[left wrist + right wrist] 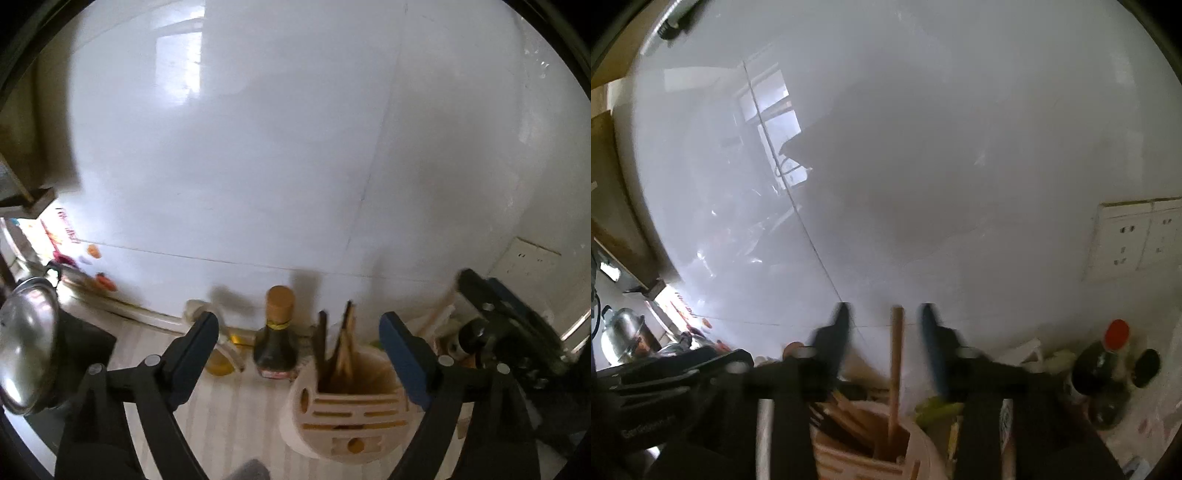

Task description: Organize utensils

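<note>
Holder (pixel 343 406) stands on counter (pixel 229 413) near wall, between left gripper (pixel 299 350) fingers, jaws wide apart, empty. Right gripper (pixel 884 343) over holder, jaws apart — wooden stick (pixel 897 369) upright between them, untouched as far as blur shows.

Risk: stick tips out if let go off-centre; gripper nudge topples holder into dark bottle (pixel 275 339).

Left view alone shows holder slots, pot lid (pixel 26 343). Right view alone shows stick, sockets (pixel 1137 236), red-capped bottle (pixel 1108 369).

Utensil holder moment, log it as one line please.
left gripper: open, empty, before utensil holder | right gripper: open, wooden stick standing in holder between fingers, ungripped
</note>
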Tool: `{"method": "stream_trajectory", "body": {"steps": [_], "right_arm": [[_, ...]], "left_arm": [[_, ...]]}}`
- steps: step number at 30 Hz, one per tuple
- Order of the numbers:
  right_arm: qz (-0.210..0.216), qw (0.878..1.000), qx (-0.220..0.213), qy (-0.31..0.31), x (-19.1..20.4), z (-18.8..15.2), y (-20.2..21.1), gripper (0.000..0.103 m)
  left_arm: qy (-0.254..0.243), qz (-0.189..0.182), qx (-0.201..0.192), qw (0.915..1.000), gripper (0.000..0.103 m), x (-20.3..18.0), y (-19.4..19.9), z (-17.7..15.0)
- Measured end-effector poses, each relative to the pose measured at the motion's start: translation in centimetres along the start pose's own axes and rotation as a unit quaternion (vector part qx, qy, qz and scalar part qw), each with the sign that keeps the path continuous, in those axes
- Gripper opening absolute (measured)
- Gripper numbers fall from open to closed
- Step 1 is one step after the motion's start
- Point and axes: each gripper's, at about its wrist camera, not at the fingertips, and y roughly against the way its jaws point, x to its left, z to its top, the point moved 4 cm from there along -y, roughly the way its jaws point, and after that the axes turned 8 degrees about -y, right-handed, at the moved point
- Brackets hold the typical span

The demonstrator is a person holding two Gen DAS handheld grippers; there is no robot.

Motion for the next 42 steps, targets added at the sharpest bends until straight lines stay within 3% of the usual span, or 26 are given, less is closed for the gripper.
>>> {"method": "stream_trajectory", "body": {"steps": [3,10,15,28,42], "right_arm": [[-0.027,1.000,0.008,0.006,-0.4,-0.7,2.1,0.069],[-0.112,0.992,0.040,0.030,-1.9,-4.6,4.8,0.103],[-0.152,0.985,0.065,0.046,-3.5,-7.5,5.2,0.103],[-0.157,0.983,0.060,0.067,-3.3,-7.6,8.1,0.103],[-0.177,0.982,-0.002,0.071,0.2,-10.1,20.9,0.103]], "left_arm": [[-0.021,0.046,-0.002,0.9987,0.103,0.5,0.6,-1.7],[-0.036,0.074,0.014,0.9965,0.103,0.3,0.8,-6.1],[-0.033,0.080,0.021,0.9960,0.103,-0.4,1.6,-7.4],[-0.026,0.092,-0.009,0.9954,0.103,-1.3,6.7,-8.3],[-0.031,0.059,-0.043,0.9968,0.103,-0.1,17.0,-12.5]]}}
